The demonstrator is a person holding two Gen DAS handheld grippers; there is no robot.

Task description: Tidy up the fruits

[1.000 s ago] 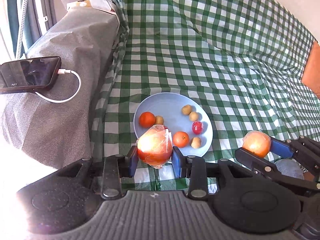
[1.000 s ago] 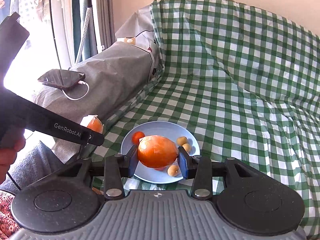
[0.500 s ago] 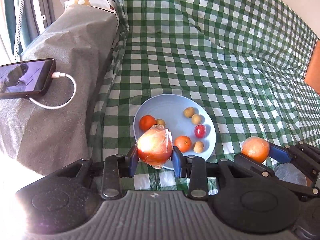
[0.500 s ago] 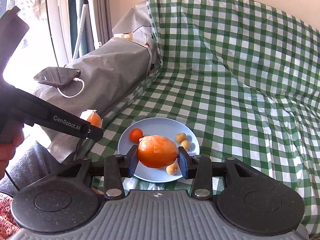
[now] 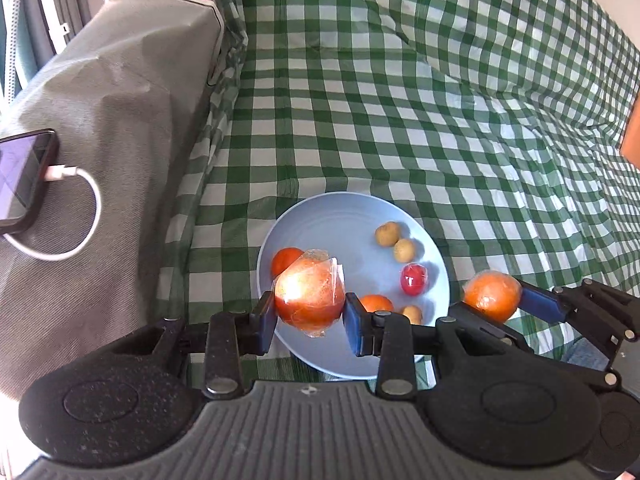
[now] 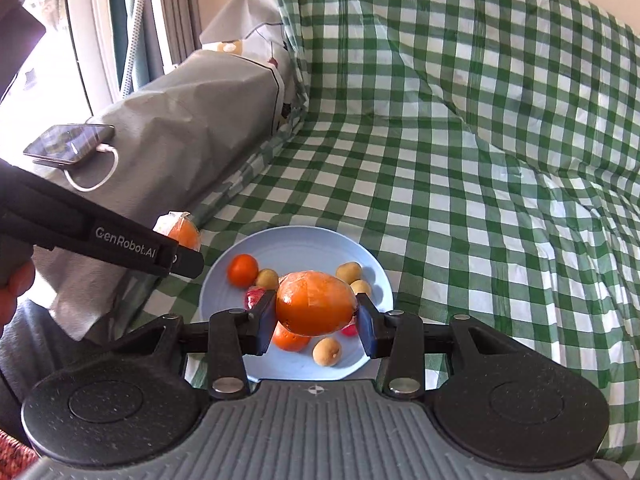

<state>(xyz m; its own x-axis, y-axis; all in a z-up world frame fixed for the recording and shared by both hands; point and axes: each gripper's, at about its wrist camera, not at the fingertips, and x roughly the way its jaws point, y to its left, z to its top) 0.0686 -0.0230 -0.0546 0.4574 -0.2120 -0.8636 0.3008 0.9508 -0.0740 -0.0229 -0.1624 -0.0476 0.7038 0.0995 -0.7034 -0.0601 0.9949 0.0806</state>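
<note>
- Both grippers have come down and closer to the plate (image 5: 344, 216) over the last second; I judge both fruits are about to be set down.
- Left gripper (image 5: 309, 318) is clamped on a wrapped orange (image 5: 309, 298), over the plate's left rim.
- Right gripper (image 6: 316, 322) is clamped on its orange (image 6: 314, 304), above the plate's near middle.
- Small fruits crowd the near half; the far half is bare.
- Open checked cloth (image 5: 400, 100) lies right; a grey cushion (image 5: 112, 120) bounds the left.
</note>
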